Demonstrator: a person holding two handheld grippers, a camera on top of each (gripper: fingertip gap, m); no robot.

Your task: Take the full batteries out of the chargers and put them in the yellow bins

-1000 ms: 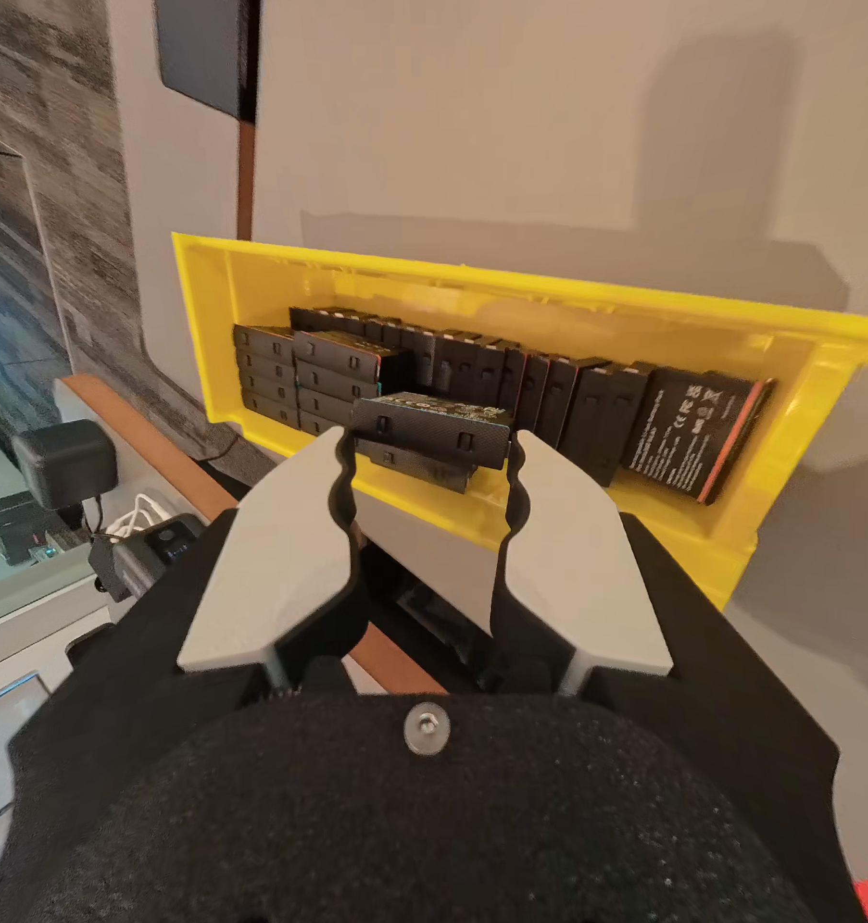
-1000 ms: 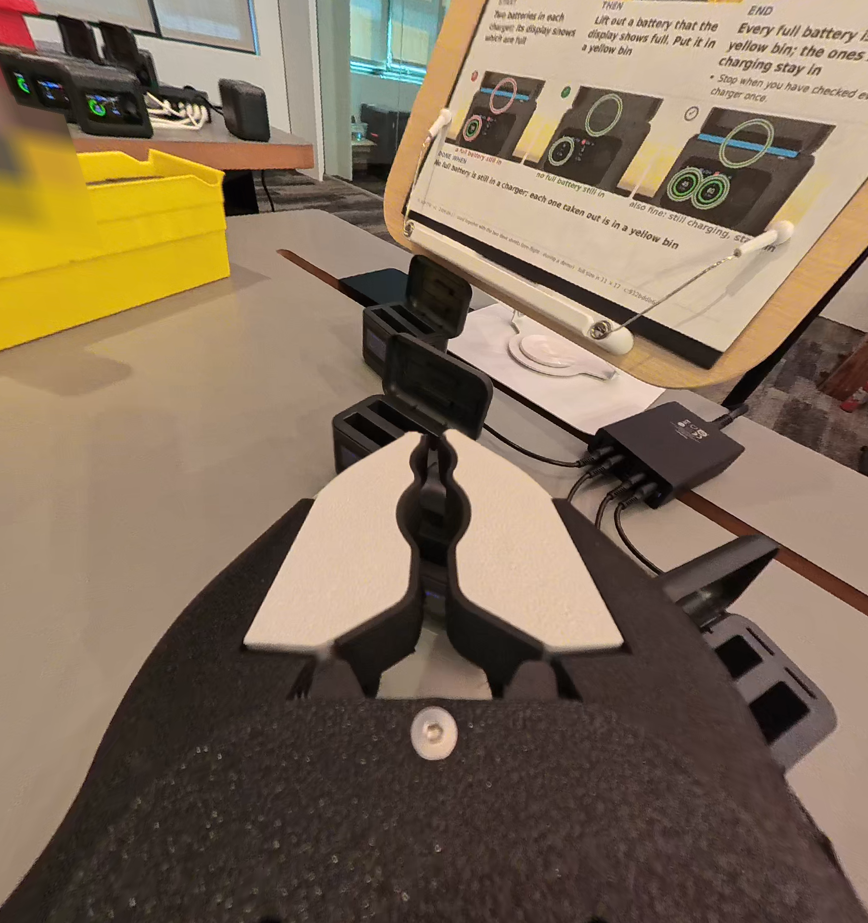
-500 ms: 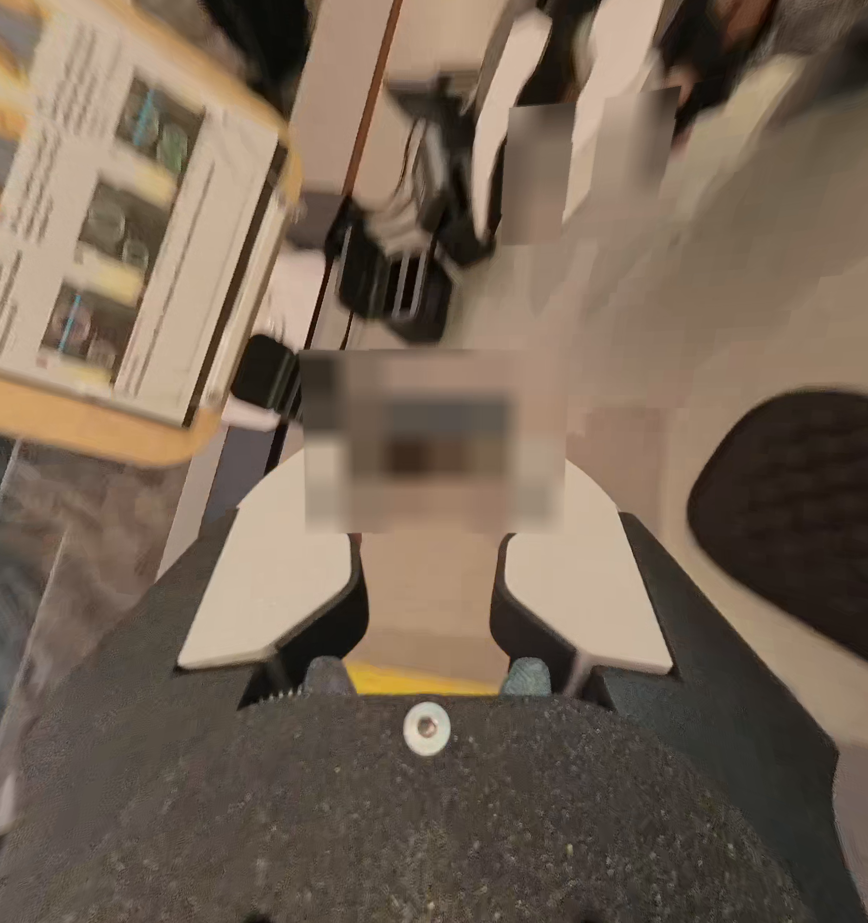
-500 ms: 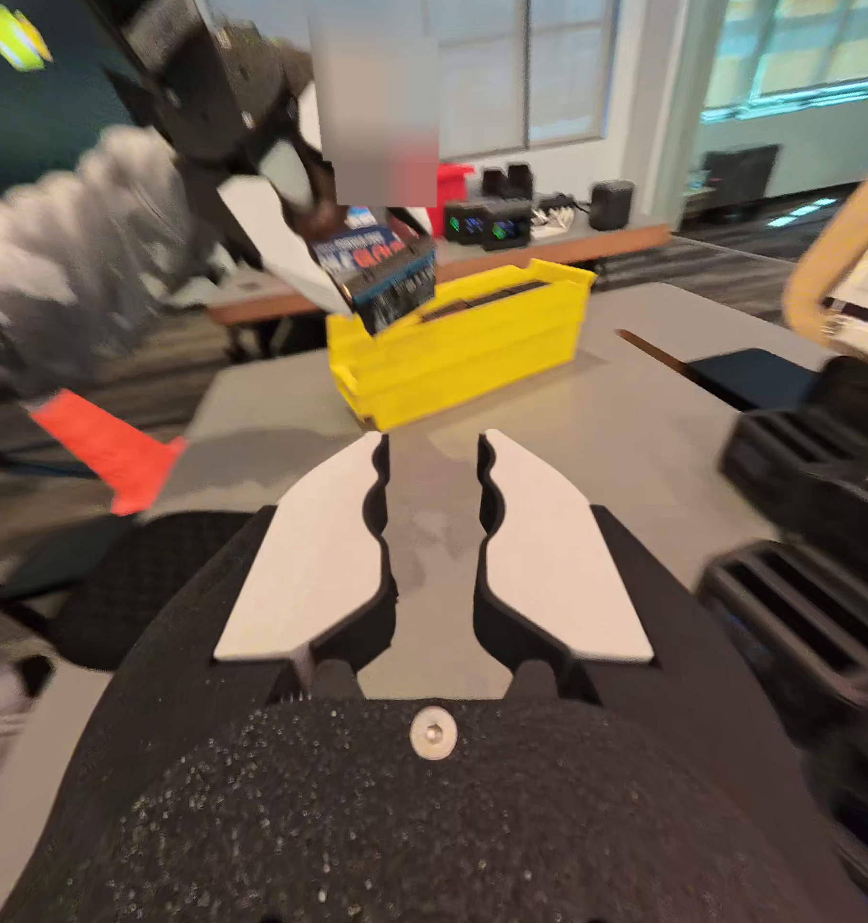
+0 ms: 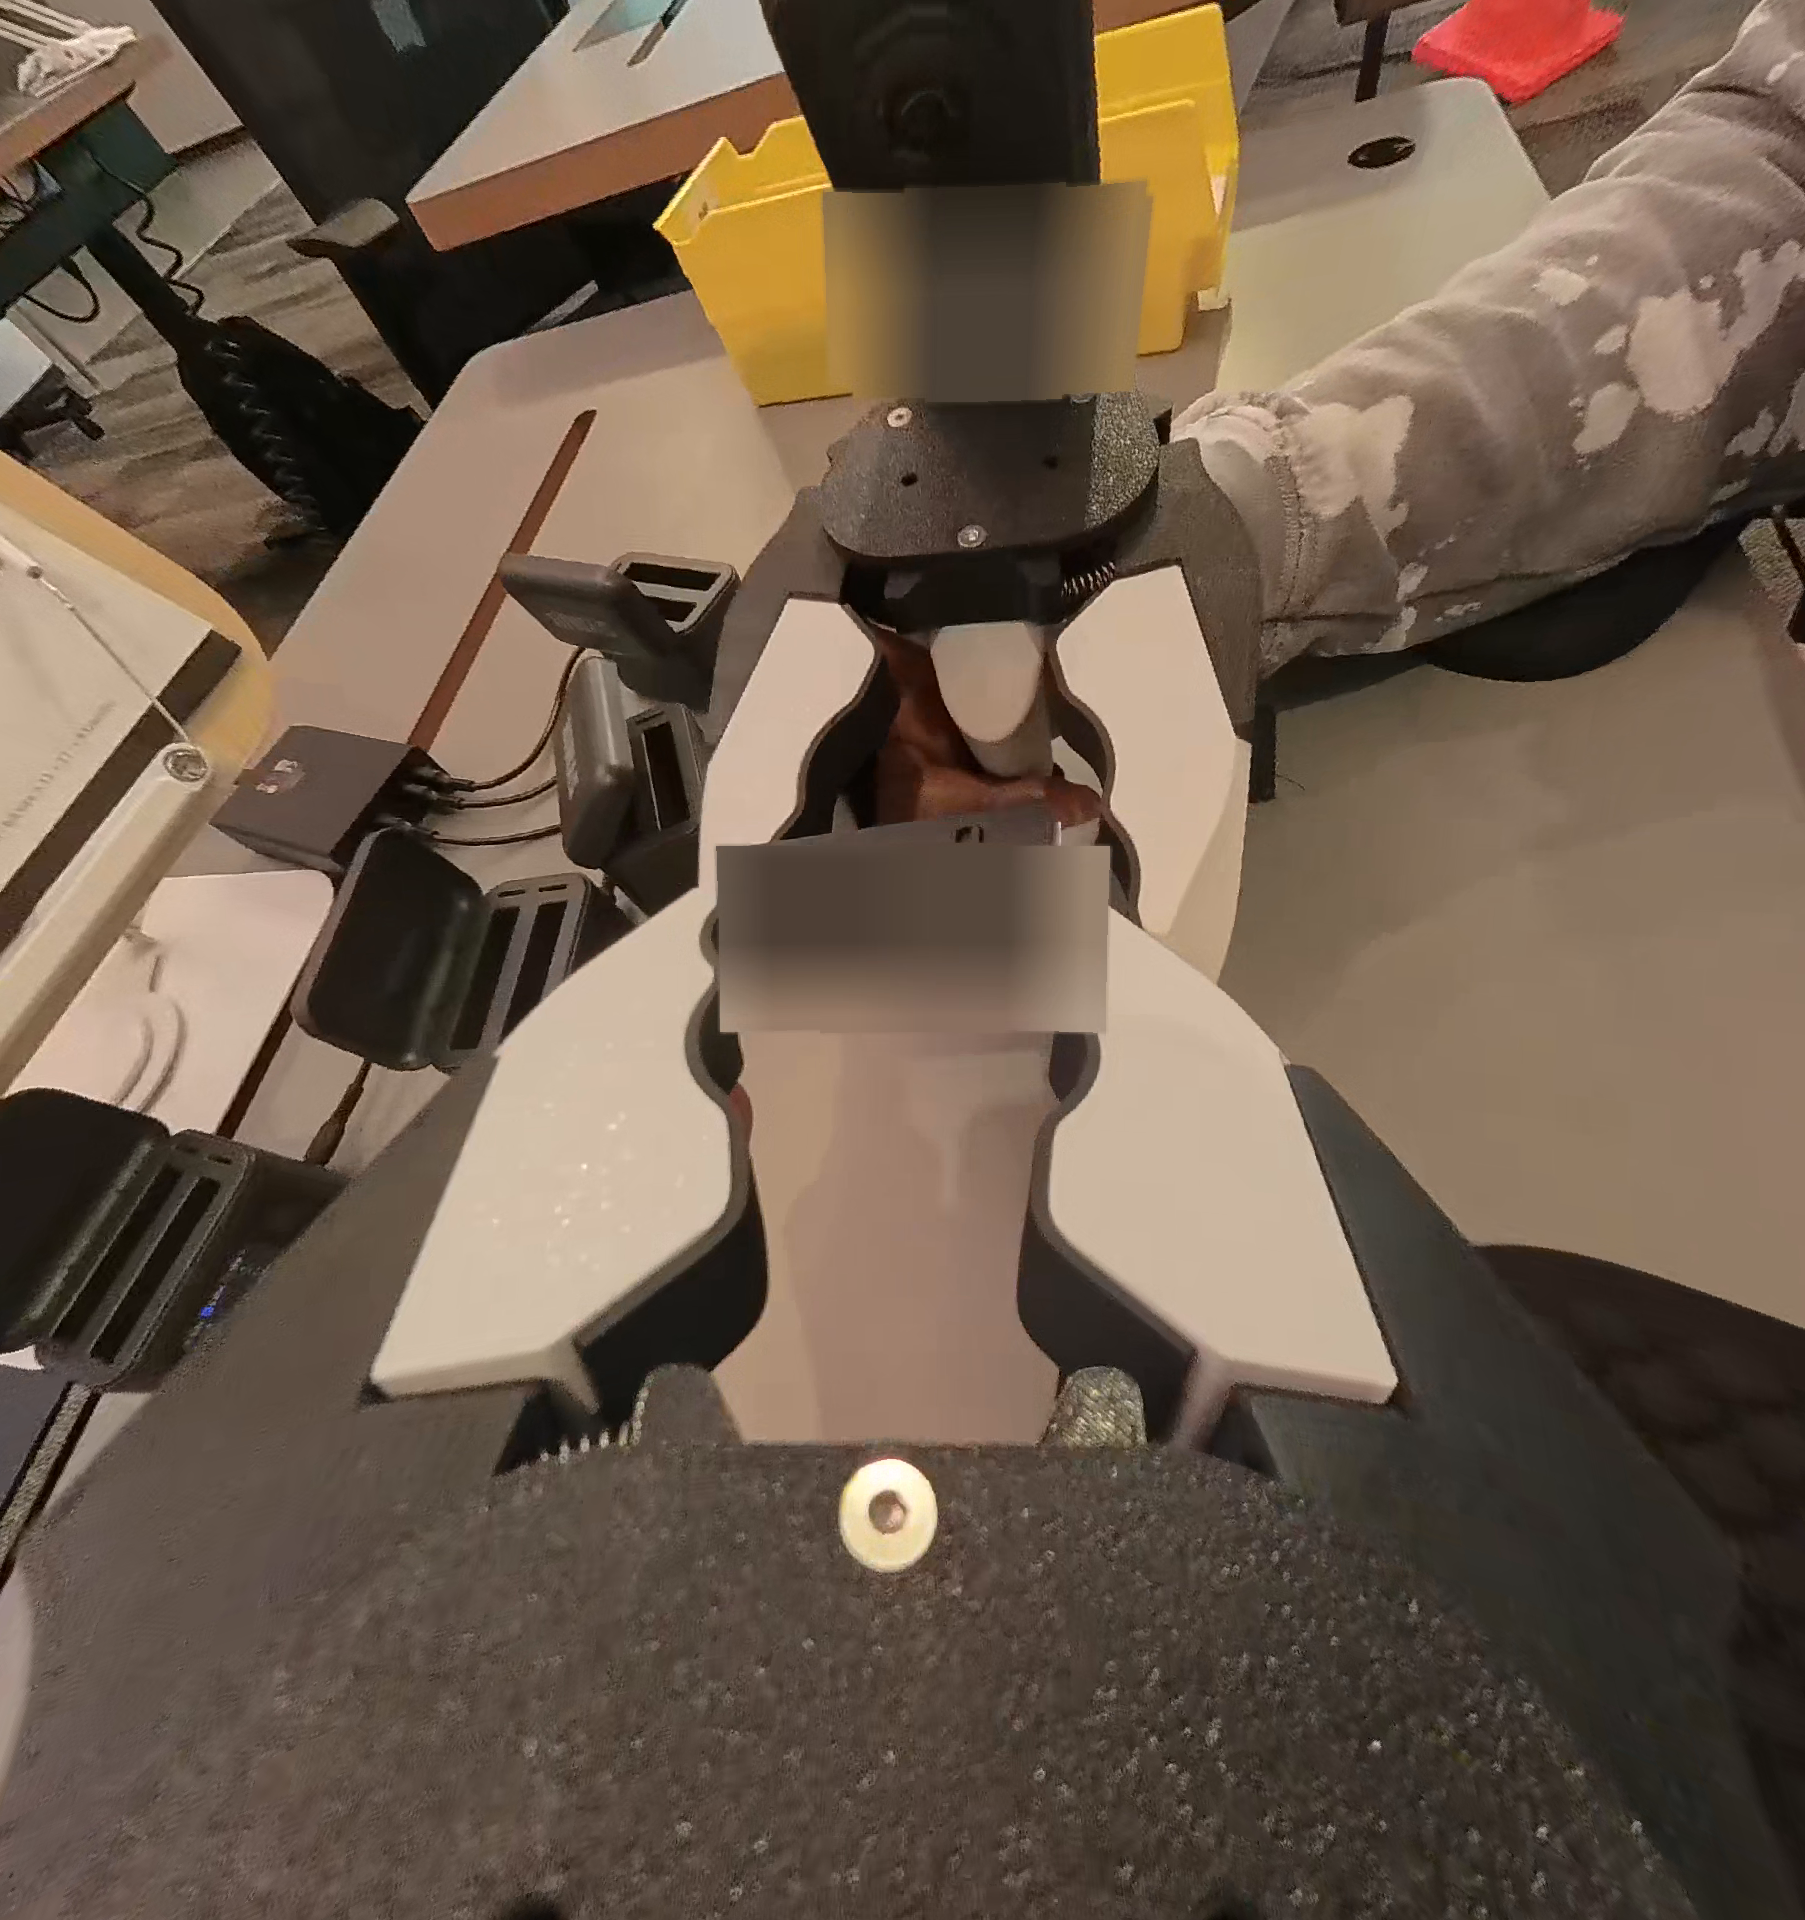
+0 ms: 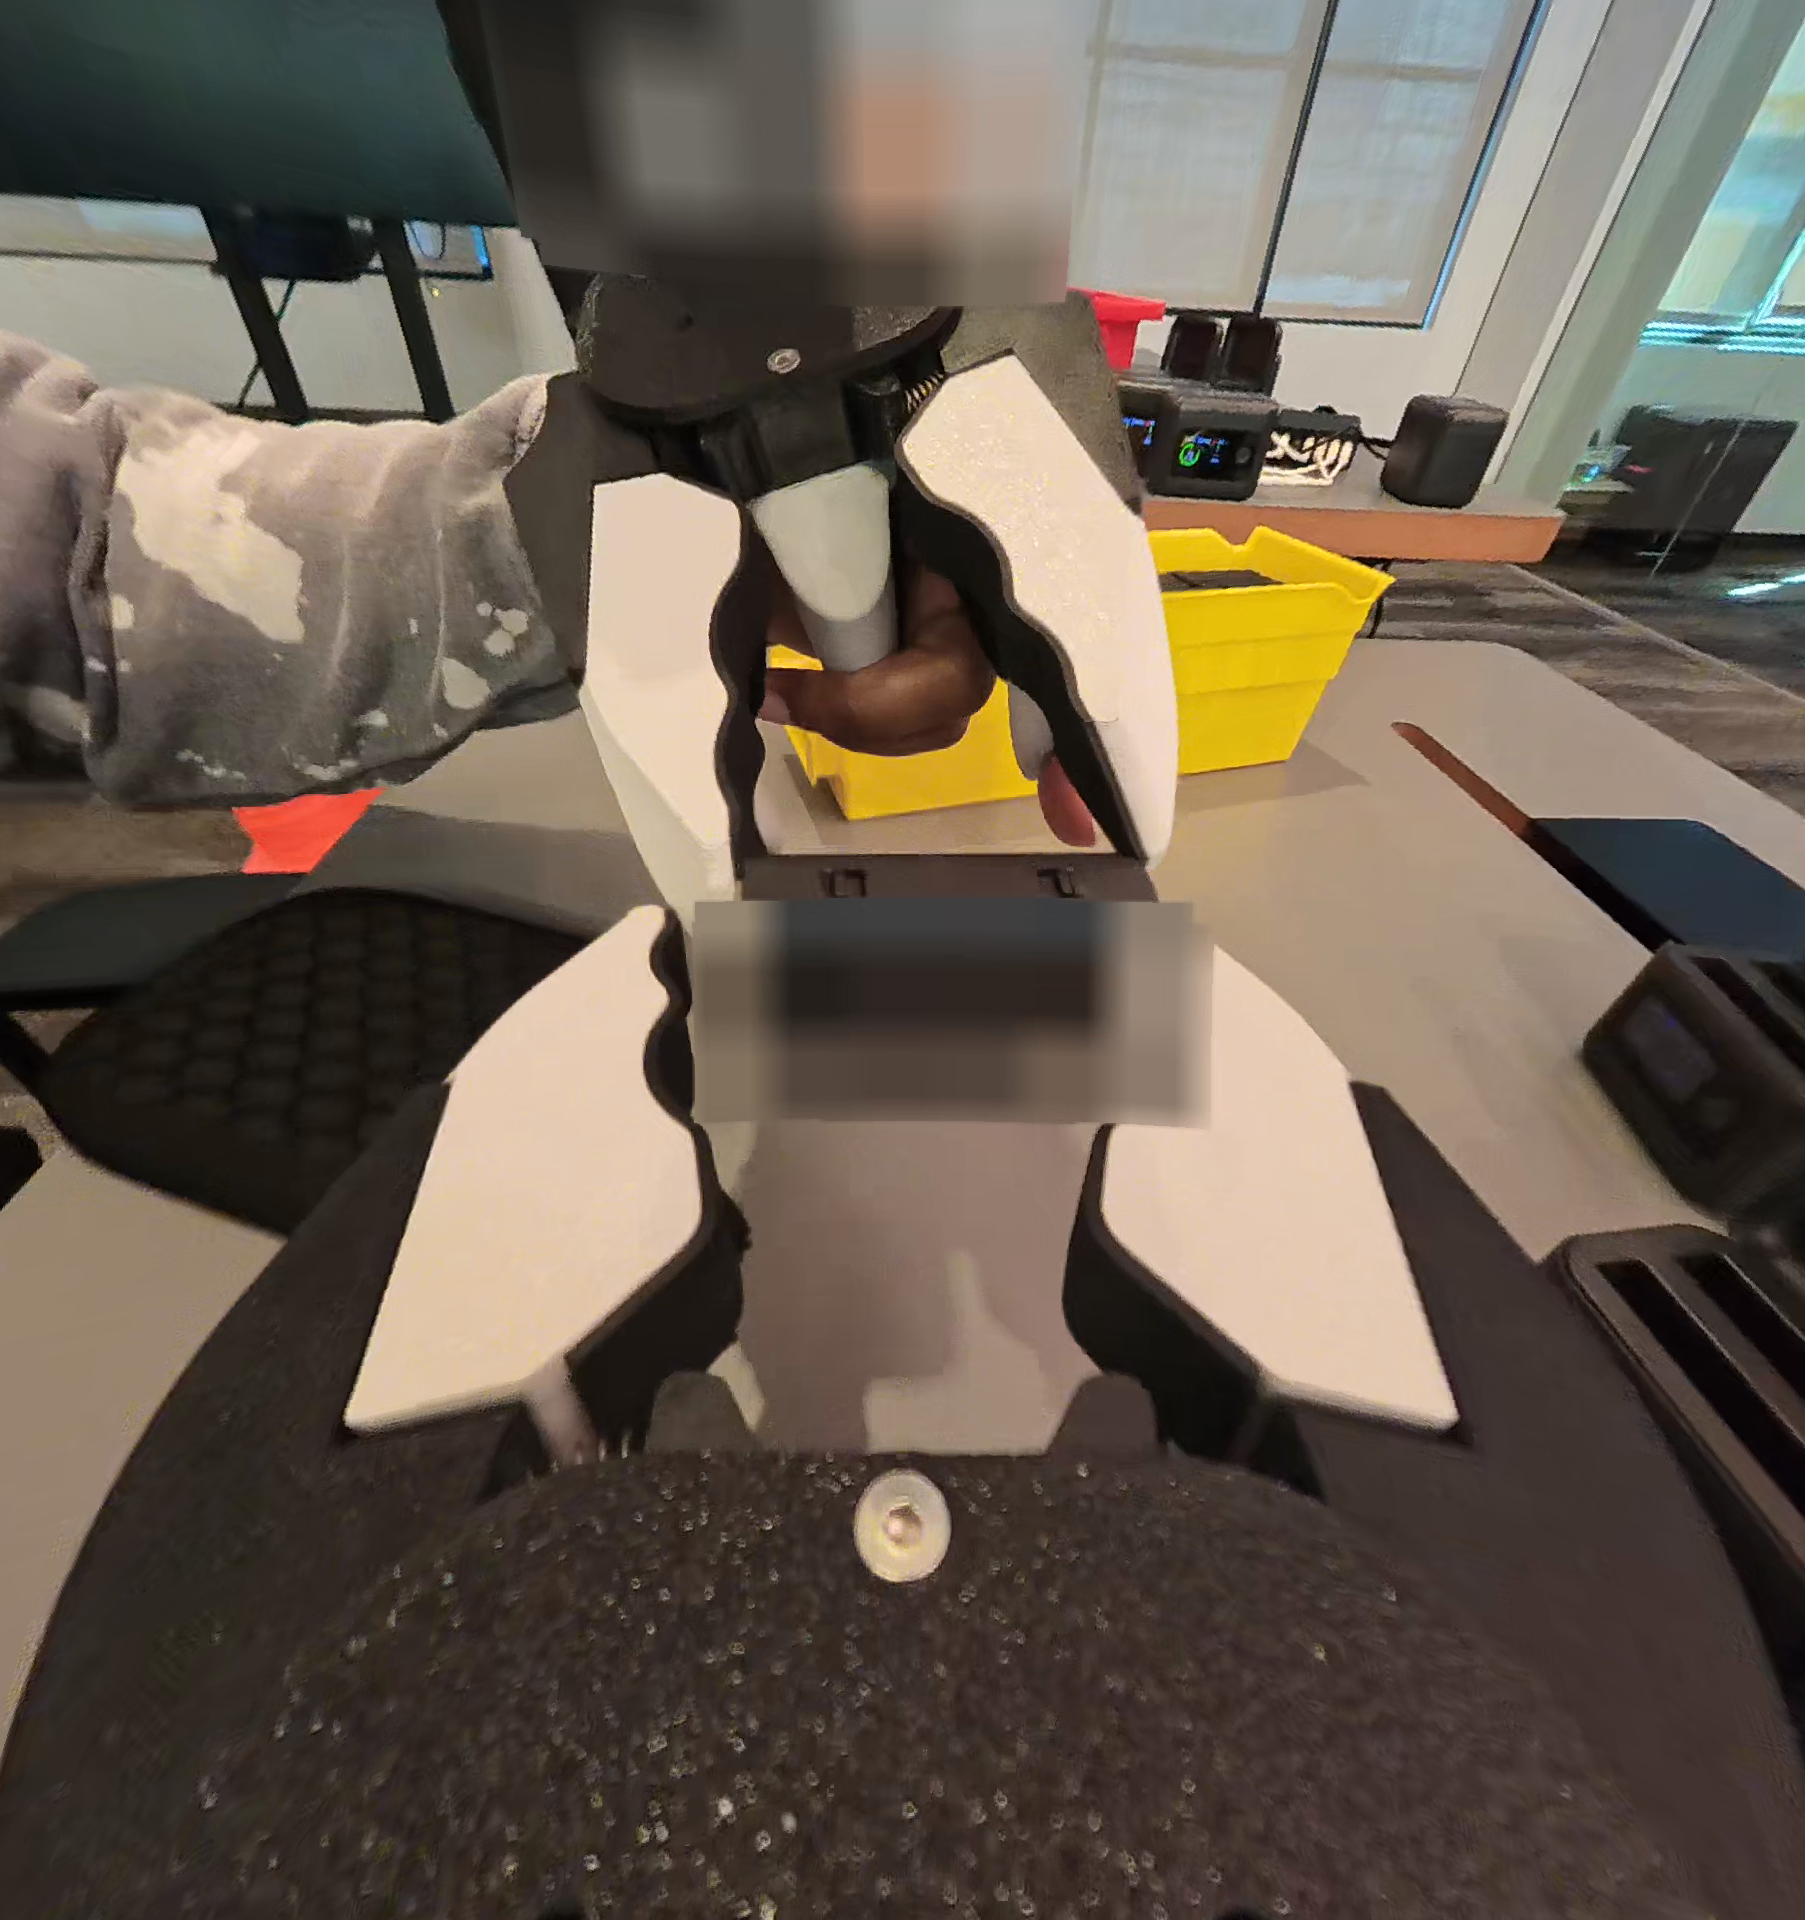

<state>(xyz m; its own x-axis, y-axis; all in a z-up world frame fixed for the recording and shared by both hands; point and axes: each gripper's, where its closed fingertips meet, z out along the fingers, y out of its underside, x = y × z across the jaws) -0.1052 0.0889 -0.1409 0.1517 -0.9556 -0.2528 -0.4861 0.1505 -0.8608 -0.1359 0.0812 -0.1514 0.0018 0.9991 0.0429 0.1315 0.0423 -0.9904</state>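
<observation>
Mid-air transfer of one battery (image 6: 939, 881) above the desk (image 5: 1500, 935). The left gripper (image 5: 908, 966) and right gripper (image 6: 939, 997) face each other tip to tip, with the battery crosswise between them. In the right wrist view the left gripper's fingertips press on the two ends of the black battery, so it is clamped there. The right gripper's fingers stand wide on either side of the same battery, but a blurred patch hides the contact; whether they grip cannot be told. The yellow bin (image 6: 1262, 634), already holding dark batteries, stands near the desk's far edge, well apart from the grippers. Open chargers (image 5: 524, 935) lie along the desk's side by the instruction board, and their visible slots look empty. Step in hand, as judged: carrying a removed battery to the bin. The next move calls for one gripper to hold firmly before the other lets go, then travel over the bin's rim
</observation>
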